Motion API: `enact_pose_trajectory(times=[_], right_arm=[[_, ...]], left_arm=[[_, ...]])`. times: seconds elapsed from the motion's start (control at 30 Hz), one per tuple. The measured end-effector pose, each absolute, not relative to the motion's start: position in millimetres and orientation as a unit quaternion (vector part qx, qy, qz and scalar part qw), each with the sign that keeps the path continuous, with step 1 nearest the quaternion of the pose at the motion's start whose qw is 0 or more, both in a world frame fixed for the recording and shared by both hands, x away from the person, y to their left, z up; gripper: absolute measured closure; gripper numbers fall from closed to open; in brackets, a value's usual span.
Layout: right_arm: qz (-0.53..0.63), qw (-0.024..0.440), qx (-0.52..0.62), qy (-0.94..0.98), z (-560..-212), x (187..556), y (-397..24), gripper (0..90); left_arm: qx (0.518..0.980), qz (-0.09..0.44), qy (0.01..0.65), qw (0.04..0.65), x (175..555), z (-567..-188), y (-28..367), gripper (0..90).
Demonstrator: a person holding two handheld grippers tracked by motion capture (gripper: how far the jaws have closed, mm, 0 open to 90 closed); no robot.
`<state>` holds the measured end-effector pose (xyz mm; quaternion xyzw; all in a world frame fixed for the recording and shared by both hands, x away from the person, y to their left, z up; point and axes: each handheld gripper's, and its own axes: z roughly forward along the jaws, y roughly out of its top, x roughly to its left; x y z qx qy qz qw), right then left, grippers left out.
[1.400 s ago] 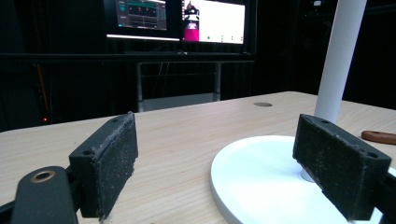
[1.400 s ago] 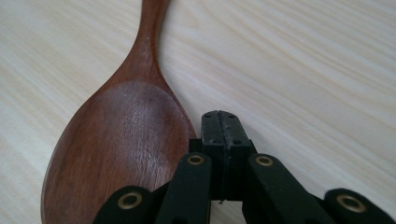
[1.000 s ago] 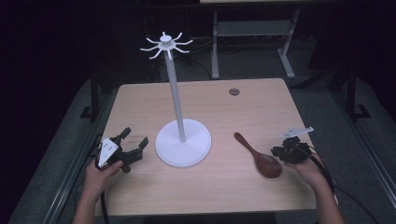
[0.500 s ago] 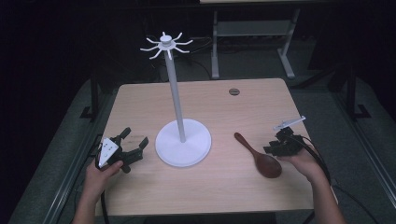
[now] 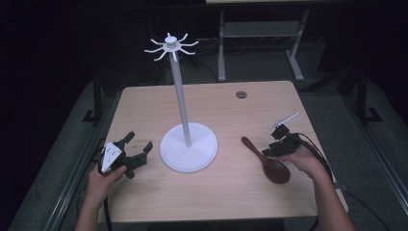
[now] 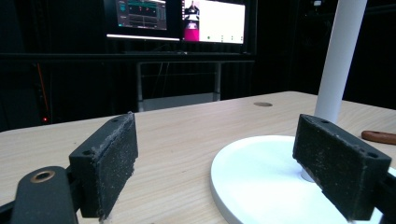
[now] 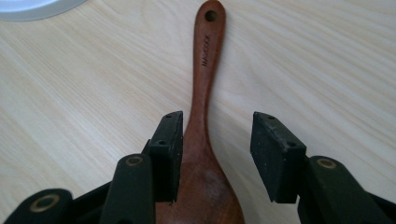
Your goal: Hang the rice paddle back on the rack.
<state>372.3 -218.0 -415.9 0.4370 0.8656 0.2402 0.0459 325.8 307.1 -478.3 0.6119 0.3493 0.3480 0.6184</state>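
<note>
My right tongs (image 7: 215, 154) hang released over a dark reddish-brown wooden spoon (image 7: 201, 140) lying flat on the table (image 5: 231, 192), its bowl nearest me and its handle, with a hole at the tip, running away toward the white stand (image 5: 188, 152). My left tongs (image 5: 139, 149) sit released beside that stand's base, bare table beyond.

Room: dark, nearly black beyond the table.
Floor (image 5: 337, 103): grey, dim.
Table (image 5: 216, 197): pale wood grain, with a round hole (image 5: 241, 94) near its far edge.
Metal frame (image 5: 260, 33): grey, behind the table.
Monitors (image 6: 180, 19): two lit screens, far ahead of the left claw.
</note>
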Motion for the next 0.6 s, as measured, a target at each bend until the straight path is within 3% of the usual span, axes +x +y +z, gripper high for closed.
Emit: enact_pose_trajectory(times=[0.6], right_arm=[[0.157,-0.007,0.431,0.888,-425,406,-184,61.4]], left_arm=[[0.612,0.348,0.349,0.619,326,-478,307,13.4]])
